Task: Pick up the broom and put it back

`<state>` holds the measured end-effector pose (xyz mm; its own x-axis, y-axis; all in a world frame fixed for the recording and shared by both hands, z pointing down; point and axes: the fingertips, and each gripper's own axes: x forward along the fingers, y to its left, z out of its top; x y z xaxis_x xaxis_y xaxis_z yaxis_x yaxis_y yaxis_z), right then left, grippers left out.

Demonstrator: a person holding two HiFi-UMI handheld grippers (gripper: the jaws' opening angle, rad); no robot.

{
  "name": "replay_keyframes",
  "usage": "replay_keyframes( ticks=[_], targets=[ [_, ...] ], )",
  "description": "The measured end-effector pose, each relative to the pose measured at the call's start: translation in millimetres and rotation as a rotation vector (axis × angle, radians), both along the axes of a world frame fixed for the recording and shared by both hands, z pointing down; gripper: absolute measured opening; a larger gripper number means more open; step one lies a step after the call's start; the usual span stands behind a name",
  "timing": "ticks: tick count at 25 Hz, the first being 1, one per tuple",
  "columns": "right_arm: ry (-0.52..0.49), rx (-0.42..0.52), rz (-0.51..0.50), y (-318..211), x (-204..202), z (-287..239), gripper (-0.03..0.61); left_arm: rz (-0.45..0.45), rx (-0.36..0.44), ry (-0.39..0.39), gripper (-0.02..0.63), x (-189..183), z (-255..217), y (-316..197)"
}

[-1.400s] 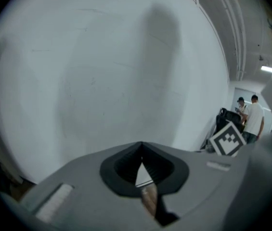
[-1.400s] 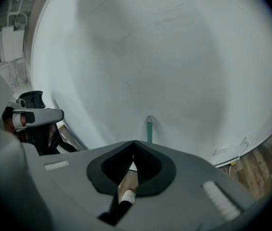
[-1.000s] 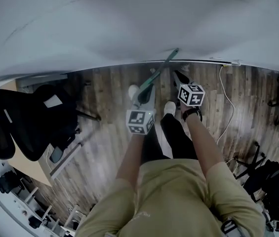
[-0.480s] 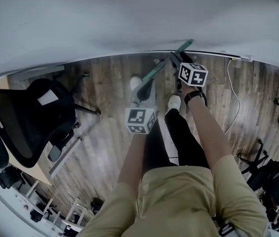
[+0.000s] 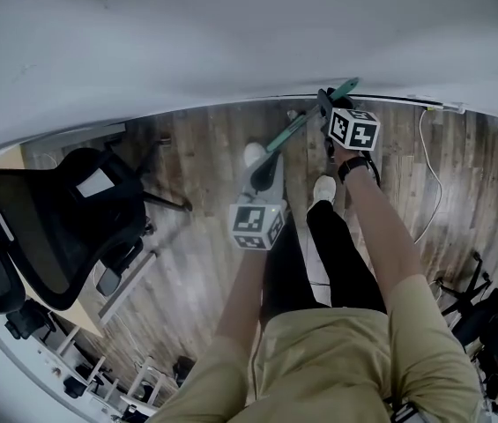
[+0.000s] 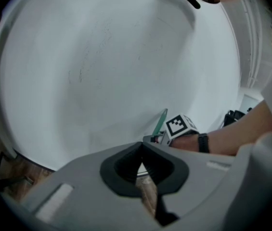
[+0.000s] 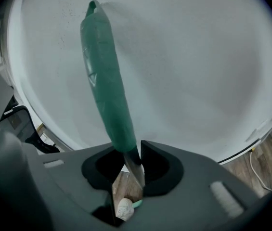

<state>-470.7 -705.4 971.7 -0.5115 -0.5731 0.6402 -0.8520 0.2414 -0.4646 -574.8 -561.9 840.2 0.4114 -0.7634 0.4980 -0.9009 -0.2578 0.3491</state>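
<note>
Finding: my right claw (image 7: 127, 150) is clamped narrow on the broom (image 7: 104, 81), just under its green grip. The jaws have just been closing on the shaft. The broom stands tilted, its top close to the white wall (image 5: 231, 42) at the upper right of the head view. I judge this a hold for leaning it back in place. My left claw (image 6: 141, 146) is closed, with nothing seen between its jaws. Against a second ago, right claw and broom top sit further up-frame, nearer the wall.

an office, judging by the black swivel chair (image 5: 50, 223), wood-plank floor (image 5: 203, 161) and plain white wall (image 5: 231, 33).
</note>
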Motion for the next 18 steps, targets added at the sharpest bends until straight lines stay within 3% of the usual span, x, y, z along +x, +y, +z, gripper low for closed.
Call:
replay_keyframes(
  ticks=[8, 18],
  targets=[
    [0.0, -0.013, 0.006, 18, 9, -17, 0.099, 0.01, -0.016, -0.024, 0.0, 2, -13, -8],
    [0.115, 0.113, -0.048, 61, 38, -104, 0.107, -0.003, -0.033, -0.041, 0.0, 10, -64, -10]
  ],
)
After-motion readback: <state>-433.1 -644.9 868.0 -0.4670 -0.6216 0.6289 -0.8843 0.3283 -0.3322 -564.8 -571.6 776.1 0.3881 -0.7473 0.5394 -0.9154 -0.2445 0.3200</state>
